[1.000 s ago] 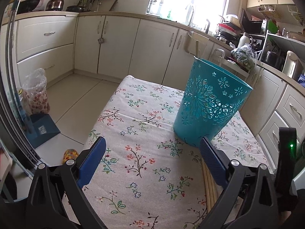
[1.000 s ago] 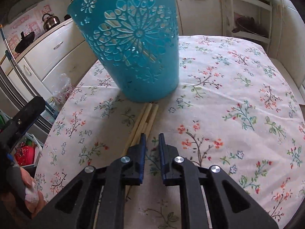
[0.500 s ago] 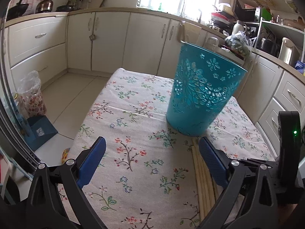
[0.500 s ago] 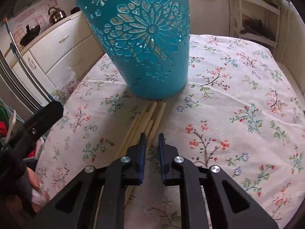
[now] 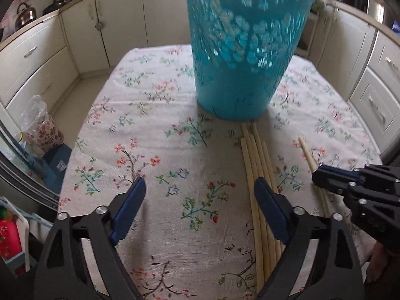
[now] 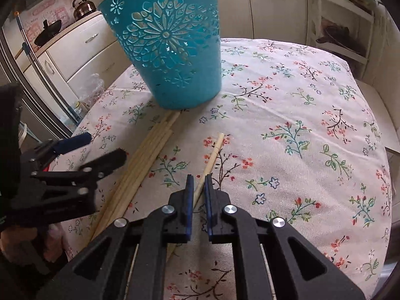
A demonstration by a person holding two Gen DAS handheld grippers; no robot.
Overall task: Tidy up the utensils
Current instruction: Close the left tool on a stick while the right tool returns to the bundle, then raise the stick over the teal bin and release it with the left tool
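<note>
1 pale wooden chopstick (image 6: 212, 155) is pinched between the right gripper's (image 6: 198, 182) closed blue pads, apart from the bundle of pale wooden chopsticks (image 5: 257, 160) lying on the floral tablecloth (image 5: 155, 130) before the teal perforated plastic basket (image 5: 240, 50). The left gripper (image 5: 200, 195), its jaws just narrowing, hangs wide and empty beside the bundle.

My right gripper (image 6: 198, 187) points steeply down at the table, its blue pads pinched nearly together on a single wooden stick (image 6: 212, 153) that runs out ahead between them. My left gripper (image 5: 200, 200) also tilts down, jaws wide and just now narrowing a little, with nothing between the pads. In the right wrist view it sits just left of the right one, a hand (image 6: 15, 240) gripping its handle.
</note>
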